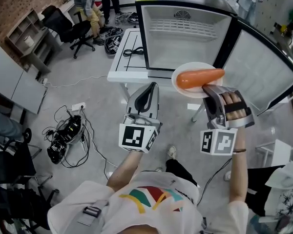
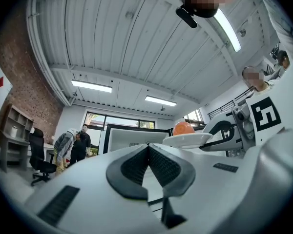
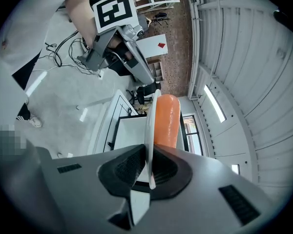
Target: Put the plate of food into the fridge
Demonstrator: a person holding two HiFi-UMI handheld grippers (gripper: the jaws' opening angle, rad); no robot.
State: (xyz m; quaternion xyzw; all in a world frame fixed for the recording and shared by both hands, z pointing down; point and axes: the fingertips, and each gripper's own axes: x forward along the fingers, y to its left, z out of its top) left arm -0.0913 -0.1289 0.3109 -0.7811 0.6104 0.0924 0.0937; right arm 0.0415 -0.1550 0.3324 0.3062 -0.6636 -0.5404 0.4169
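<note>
A white plate carrying an orange carrot hangs in the air just in front of the open mini fridge. My right gripper is shut on the plate's near rim; in the right gripper view the plate stands edge-on between the pads with the carrot beside it. My left gripper hovers left of the plate, shut and holding nothing; its jaws meet in the left gripper view, where the plate shows at the right. The fridge interior is white and bare, with its door swung open to the right.
The fridge stands on a low white table with a black cable on it. A power strip and tangled cables lie on the floor at the left. An office chair and two standing people are at the back left.
</note>
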